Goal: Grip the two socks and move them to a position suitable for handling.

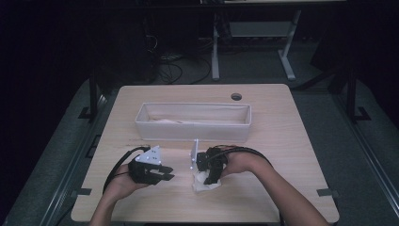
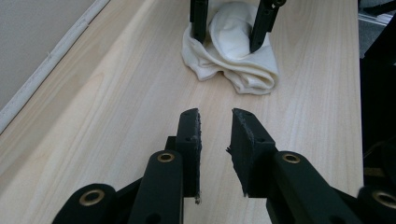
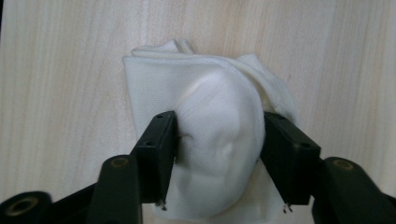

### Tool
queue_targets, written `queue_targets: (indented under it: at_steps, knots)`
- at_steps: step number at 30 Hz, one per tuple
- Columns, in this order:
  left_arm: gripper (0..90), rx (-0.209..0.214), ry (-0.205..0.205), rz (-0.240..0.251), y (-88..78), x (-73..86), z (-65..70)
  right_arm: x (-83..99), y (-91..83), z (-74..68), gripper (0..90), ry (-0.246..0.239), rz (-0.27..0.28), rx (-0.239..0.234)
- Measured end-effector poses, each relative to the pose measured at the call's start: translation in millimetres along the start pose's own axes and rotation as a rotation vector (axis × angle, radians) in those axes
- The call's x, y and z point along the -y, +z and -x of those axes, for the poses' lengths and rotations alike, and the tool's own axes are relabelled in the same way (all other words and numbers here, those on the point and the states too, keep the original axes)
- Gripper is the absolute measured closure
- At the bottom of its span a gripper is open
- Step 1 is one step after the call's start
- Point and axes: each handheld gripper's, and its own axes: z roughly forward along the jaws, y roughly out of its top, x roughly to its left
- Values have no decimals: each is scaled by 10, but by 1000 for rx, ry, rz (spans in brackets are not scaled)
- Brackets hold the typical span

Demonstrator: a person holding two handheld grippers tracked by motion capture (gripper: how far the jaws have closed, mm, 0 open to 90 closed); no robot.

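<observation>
We hold the left gripper [image 1: 165, 173] low over the wooden table [image 1: 291, 141], near its front edge and left of the middle, with our left hand [image 1: 123, 182] wrapped around its body. Its 2 jaws stand a narrow gap apart and nothing lies between them; in the left gripper view only bare wood shows in that gap.

Just to its right lies the white sock [image 1: 205, 184], bunched into a soft mound on the table near the front edge, about at the middle. In the left gripper view the sock [image 2: 233, 56] sits ahead of our jaws, with the other gripper's 2 fingers planted at either side of it.

The right gripper [image 1: 210, 180] points down onto the sock, our right hand [image 1: 239, 162] behind it. In the right gripper view the jaws flank the raised fold of the sock [image 3: 215, 140], both pads [image 3: 161, 144] against the cloth, gripping it.

Behind both grippers, across the middle of the table, stands a long white fabric bin [image 1: 193, 133].
</observation>
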Motion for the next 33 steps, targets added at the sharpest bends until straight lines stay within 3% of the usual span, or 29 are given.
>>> queue_targets:
  at_steps: [5,13,21,25,28,33]
  knots:
    - [730,-3,-3,-1,-4,8,0,51,5,-8,546,60,25,-23]
    - [730,1,0,2,-3,6,1,34,-8,-9,517,74,13,-18]
    - [730,4,-2,-2,10,0,5,36,-231,-98,448,37,45,82]
    - [730,3,-1,0,1,2,3,23,-338,-125,475,6,52,129]
    - [730,2,-8,1,-6,10,2,8,-357,-165,514,-19,65,140]
    - [730,3,-7,-2,-5,15,-2,-24,-303,-191,554,-46,51,86]
